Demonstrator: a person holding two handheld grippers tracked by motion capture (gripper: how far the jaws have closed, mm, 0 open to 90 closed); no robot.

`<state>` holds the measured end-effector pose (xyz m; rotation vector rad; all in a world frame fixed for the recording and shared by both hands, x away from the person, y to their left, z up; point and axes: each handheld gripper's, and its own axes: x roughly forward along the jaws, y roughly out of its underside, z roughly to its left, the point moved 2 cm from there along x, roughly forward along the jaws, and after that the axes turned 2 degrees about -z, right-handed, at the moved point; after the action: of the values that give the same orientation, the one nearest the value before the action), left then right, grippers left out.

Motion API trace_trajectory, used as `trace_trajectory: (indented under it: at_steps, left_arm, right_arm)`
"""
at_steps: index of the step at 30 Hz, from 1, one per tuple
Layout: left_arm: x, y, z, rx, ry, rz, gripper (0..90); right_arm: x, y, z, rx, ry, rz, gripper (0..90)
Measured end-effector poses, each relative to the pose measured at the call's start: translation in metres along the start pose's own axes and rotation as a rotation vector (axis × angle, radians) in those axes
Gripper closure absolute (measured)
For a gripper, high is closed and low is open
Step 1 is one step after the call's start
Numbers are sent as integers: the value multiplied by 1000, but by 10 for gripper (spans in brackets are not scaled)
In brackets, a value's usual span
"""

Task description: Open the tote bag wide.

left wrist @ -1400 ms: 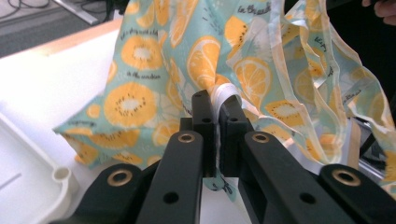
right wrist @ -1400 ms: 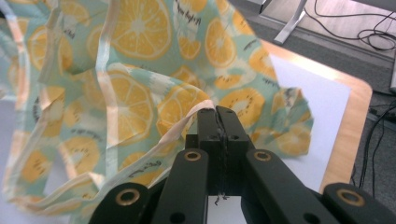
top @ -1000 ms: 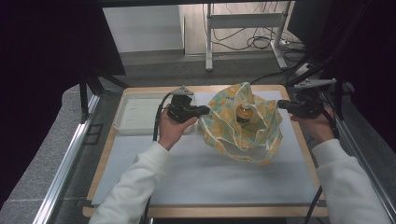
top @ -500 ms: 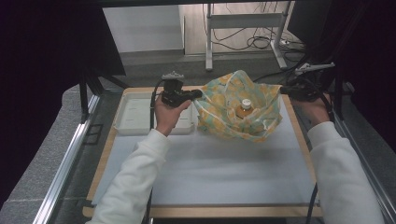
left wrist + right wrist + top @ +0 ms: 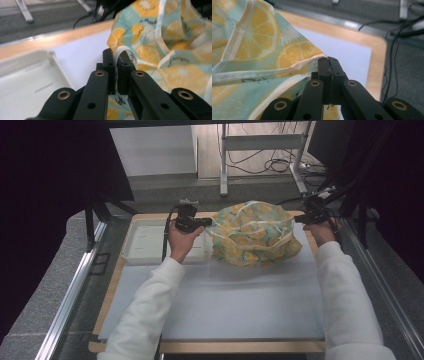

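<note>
Up at the far end of the table (image 5: 210,315), a lemon-print cloth (image 5: 252,232) hangs stretched between two hand-held grippers, draped into a rounded bundle over the white mat. At its left edge, the left gripper (image 5: 205,222) is clamped on the white-trimmed hem, as the left gripper view shows, with a white tray (image 5: 142,245) just beside it. Opposite, the right gripper (image 5: 299,218) pinches a corner of the cloth tightly between closed jaws, near the table's far right corner.
</note>
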<state>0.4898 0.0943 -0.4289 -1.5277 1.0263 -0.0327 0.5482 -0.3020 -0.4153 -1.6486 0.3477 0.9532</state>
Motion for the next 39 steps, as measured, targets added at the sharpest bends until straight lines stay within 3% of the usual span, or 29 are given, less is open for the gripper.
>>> trace_trajectory:
  at_steps: [1, 2, 6, 10, 16, 26, 32, 33, 39]
  left_arm:
    - [5, 9, 1, 10, 2, 39, 877]
    - [5, 9, 1, 10, 2, 39, 876]
    - [14, 25, 1, 19, 5, 97, 873]
    - [22, 35, -4, 53, -19, 144, 872]
    - [34, 46, -12, 85, -21, 206, 866]
    - [40, 55, -16, 85, 3, 239, 865]
    - [52, 64, -19, 109, -37, 274, 865]
    - [57, 66, -22, 129, -55, 290, 863]
    - [60, 65, -24, 127, -60, 273, 799]
  right_arm:
    - [6, 5, 0, -2, -1, 22, 889]
    - [6, 5, 0, -2, -1, 22, 889]
    - [25, 27, 1, -8, -7, 103, 889]
    - [31, 37, 2, -12, -11, 130, 889]
    - [39, 48, 8, -34, -11, 157, 889]
    - [35, 53, 6, -38, -26, 155, 889]
    - [46, 69, 6, -44, -20, 195, 889]
    - [50, 74, 7, -45, -22, 201, 889]
    - [50, 74, 7, -52, -22, 184, 840]
